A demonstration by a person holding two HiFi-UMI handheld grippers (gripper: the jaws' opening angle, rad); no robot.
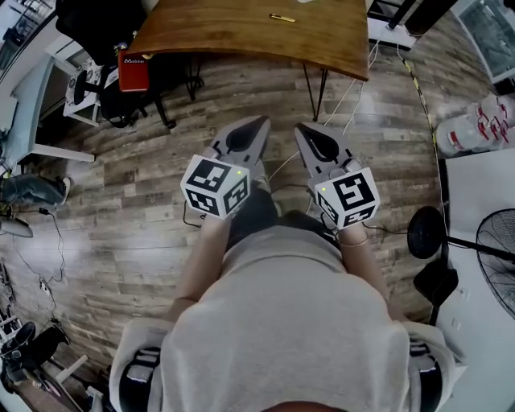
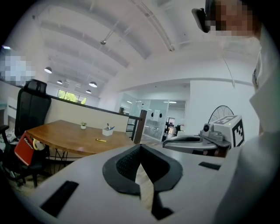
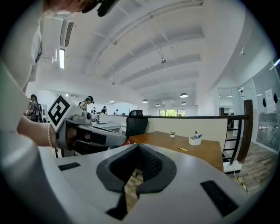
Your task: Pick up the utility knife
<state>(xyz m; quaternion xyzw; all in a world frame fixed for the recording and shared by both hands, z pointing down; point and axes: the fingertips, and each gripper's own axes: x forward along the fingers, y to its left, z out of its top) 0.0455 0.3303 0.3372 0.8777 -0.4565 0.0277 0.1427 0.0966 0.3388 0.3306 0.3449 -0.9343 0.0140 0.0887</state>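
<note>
A person in a light grey top stands on a wood-plank floor (image 1: 121, 185) with a gripper in each hand. Both grippers point nearly level toward a wooden table (image 1: 241, 32) ahead. The left gripper (image 1: 263, 121) has its jaws closed tip to tip and holds nothing. In its own view, only floor shows through the small gap behind the meeting tips. The right gripper (image 1: 299, 129) is also fully closed and empty. The two are held side by side, near each other but not touching. Each carries a cube with square black-and-white markers.

The utility knife (image 1: 282, 18), a slim yellow object, lies flat on the table top, well apart from both grippers. In the left gripper view it rests near a white pen holder (image 2: 107, 130), with a small potted plant (image 2: 83, 126) farther back on the same surface. The right gripper view shows the same three things, the knife nearest the table's front edge.

A red bag (image 1: 133, 71) sits at the table's left end, beside a black office chair (image 2: 30, 109). A standing fan (image 1: 492, 249) is at the right edge of the head view, and loose cables trail across the floor near the table legs.
</note>
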